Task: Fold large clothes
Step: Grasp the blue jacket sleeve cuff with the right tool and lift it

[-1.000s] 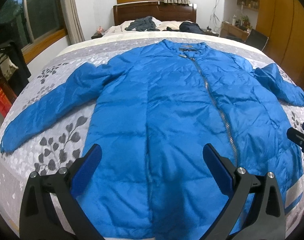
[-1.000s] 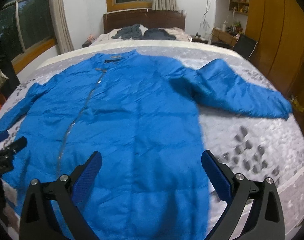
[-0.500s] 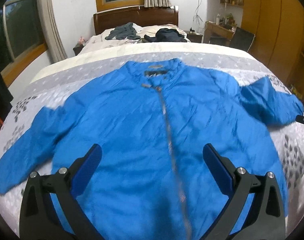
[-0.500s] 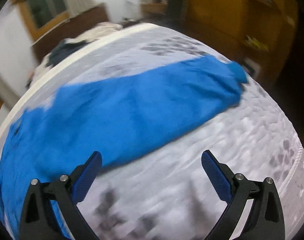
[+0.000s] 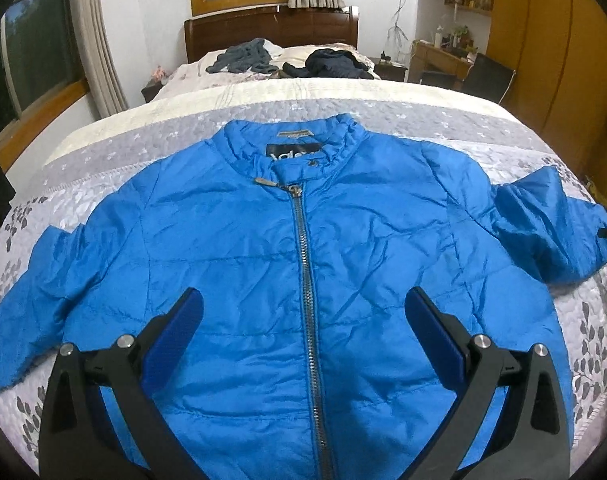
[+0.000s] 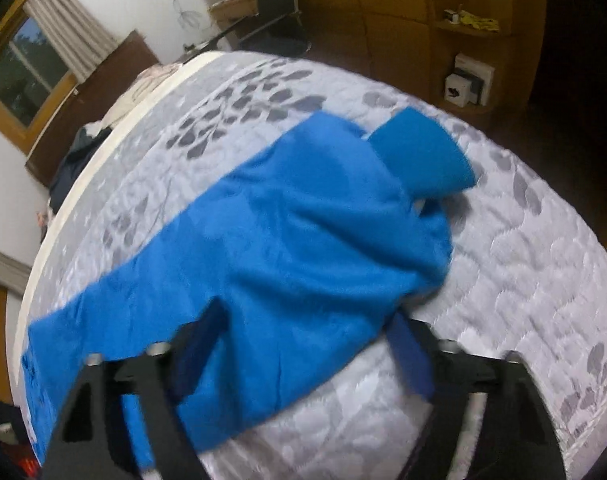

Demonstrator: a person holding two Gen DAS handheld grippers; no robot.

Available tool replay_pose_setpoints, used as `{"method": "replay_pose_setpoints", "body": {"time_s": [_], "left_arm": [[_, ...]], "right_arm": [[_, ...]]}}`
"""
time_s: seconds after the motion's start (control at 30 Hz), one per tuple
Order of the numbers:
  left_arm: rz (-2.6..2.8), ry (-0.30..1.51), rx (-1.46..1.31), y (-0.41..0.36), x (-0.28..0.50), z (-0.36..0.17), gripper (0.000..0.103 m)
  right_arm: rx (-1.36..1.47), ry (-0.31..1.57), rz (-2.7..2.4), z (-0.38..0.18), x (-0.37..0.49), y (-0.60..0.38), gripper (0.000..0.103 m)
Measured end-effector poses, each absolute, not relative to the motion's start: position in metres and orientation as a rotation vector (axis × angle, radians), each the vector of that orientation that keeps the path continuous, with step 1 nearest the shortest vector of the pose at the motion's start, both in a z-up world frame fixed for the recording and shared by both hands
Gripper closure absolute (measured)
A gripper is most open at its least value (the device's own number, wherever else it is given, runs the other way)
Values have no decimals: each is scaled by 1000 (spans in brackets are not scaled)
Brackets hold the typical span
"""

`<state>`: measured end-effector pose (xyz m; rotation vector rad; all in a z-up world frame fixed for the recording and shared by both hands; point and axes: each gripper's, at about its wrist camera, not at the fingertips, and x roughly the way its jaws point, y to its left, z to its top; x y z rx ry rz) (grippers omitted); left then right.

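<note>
A bright blue quilted zip-front jacket [image 5: 303, 280] lies flat across the grey leaf-patterned bed [image 5: 583, 340]. The left hand-held gripper [image 5: 303, 316] hovers released above its front. The right hand-held gripper [image 6: 303, 344] straddles the sleeve [image 6: 283, 240] near the bed's right edge, jaws apart.

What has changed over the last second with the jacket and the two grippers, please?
The right gripper swung out to the sleeve on its side, which now lies bunched between its open fingers, the cuff folded over. The left gripper shifted to centre over the zipper, nearer the collar, open and holding nothing. The jacket body stayed flat and zipped on the bed.
</note>
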<state>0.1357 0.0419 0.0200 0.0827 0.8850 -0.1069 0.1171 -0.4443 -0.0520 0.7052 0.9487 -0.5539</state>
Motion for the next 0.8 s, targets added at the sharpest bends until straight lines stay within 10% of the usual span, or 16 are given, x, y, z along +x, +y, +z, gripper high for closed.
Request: {"method": "replay_pose_setpoints", "body": {"time_s": [0.2,0.8], "left_arm": [[-111,887,84,46,135,19,3],[-49,899,20,112,120,24,3]], "right_arm": [[739,911,-545,-46,113,-460,89],[663,709,-448,32,90,-406,100]]}}
